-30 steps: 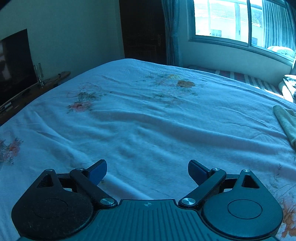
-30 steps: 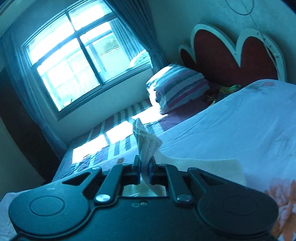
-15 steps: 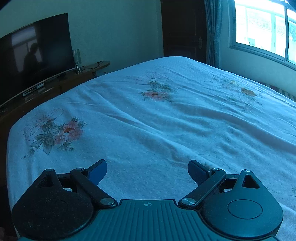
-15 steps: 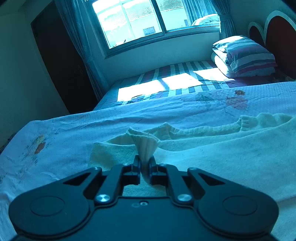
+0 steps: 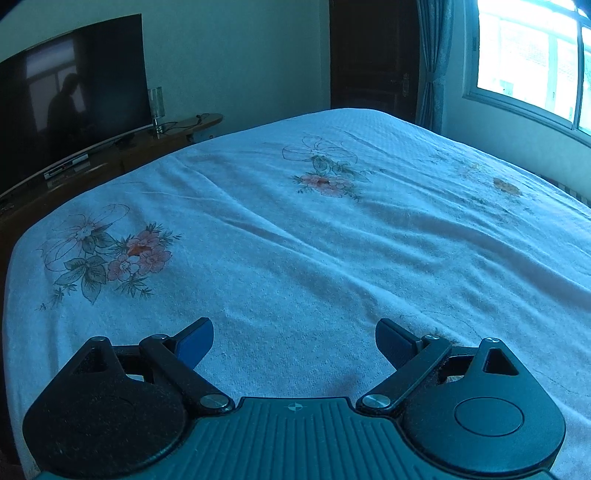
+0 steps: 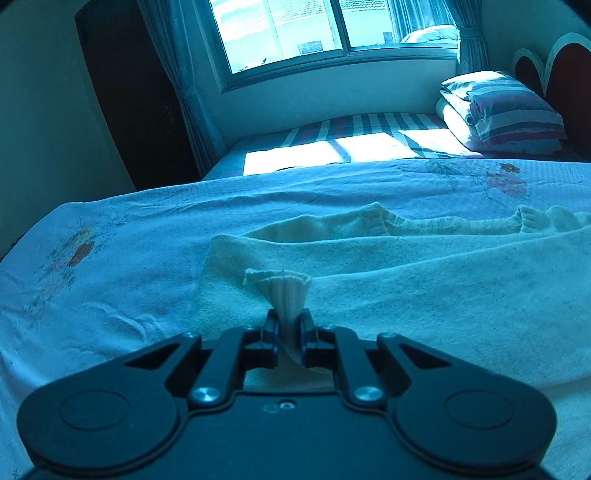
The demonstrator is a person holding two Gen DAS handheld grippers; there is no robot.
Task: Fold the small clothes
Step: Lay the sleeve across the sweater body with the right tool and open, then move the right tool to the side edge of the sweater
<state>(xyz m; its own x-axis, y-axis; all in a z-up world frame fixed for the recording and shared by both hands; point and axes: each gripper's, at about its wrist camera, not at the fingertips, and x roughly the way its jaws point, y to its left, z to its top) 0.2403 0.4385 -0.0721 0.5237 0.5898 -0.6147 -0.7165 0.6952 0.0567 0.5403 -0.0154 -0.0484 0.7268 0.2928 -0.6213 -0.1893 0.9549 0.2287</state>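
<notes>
A cream knitted garment [image 6: 443, 280] lies spread across the white flowered bedsheet [image 6: 110, 266] in the right wrist view, its ribbed cuffs toward the far side. My right gripper [image 6: 288, 325] pinches a ribbed edge [image 6: 282, 288] of this garment, which fans out above the pads. Its jaws are opening, with the cloth still between them. In the left wrist view my left gripper [image 5: 294, 332] stands open low over the bare bedsheet [image 5: 295, 240], nothing between its fingers. The garment does not show in that view.
A dark TV [image 5: 70, 99] on a wooden cabinet [image 5: 147, 144] stands beyond the bed's left edge. A dark door [image 5: 369, 59] and a curtained window [image 6: 314, 26] are behind. Striped pillows [image 6: 509, 110] sit on a striped bed [image 6: 351, 136] by the headboard [image 6: 565, 70].
My right gripper swung round and came down, laying the held garment flat on the sheet. The left gripper swung left toward the TV, and the garment's edge left its view.
</notes>
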